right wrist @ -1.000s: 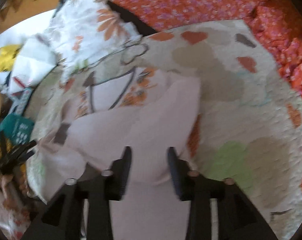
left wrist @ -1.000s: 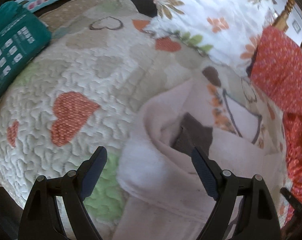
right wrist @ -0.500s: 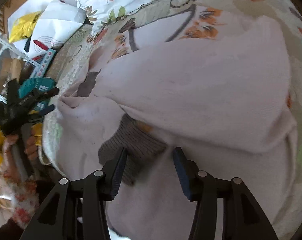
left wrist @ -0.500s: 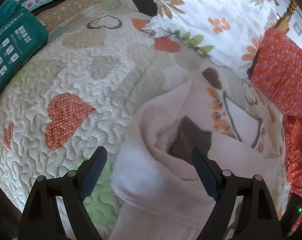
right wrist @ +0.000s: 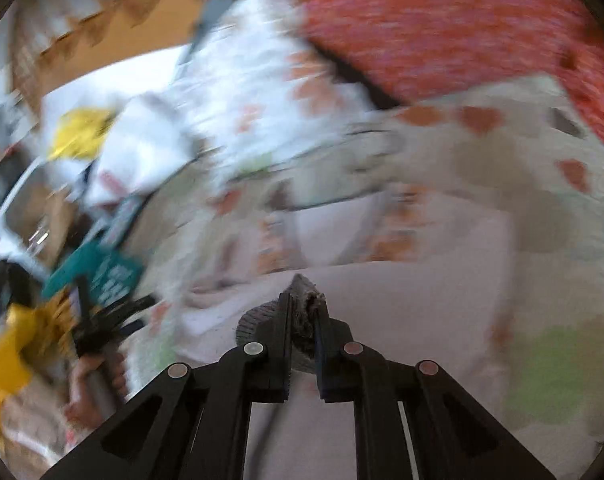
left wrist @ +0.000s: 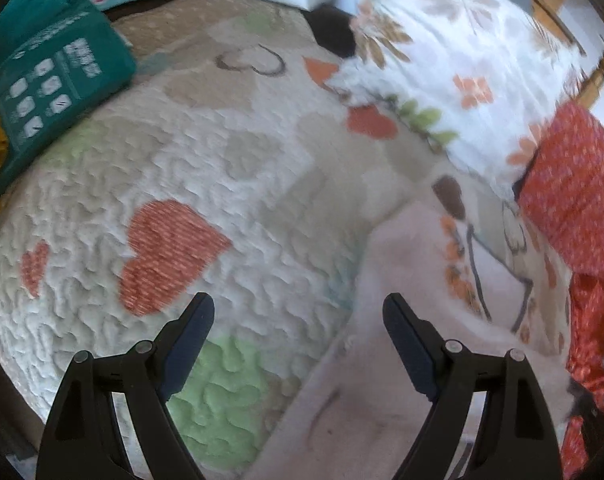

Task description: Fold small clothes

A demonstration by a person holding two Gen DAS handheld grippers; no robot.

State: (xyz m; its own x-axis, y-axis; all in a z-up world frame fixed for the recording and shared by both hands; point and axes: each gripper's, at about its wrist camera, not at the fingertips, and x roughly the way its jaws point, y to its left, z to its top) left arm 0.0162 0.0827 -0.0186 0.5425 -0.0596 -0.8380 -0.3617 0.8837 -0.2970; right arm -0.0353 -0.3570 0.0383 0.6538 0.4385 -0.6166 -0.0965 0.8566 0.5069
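The right gripper (right wrist: 303, 312) is clamped on the grey ribbed cuff (right wrist: 262, 318) of a pale pink garment (right wrist: 413, 308); its jaws have just been closing, and the knitted edge sits bunched between the pads. The garment lies spread on the heart-patterned quilt (left wrist: 190, 184), reaching away from the gripper toward a printed panel of orange flowers and dark lines; this view is heavily smeared.

The left gripper (left wrist: 300, 312) hangs spread wide over the quilt with nothing between its fingers. The near edge of the garment (left wrist: 385, 360) lies under the right-hand finger, and the left-hand finger sits over bare quilt, close to a green patch. Just beyond the fingers is a large orange heart. Farther across the quilt, at its far left edge, rests a teal package (left wrist: 50, 84). Beyond the garment, a white floral pillow (left wrist: 453, 64) lies on the quilt's far side, with a red patterned cloth (left wrist: 573, 192) to its right.

In the right wrist view, a hand (right wrist: 98, 384) grips the left tool's handle near the teal package.
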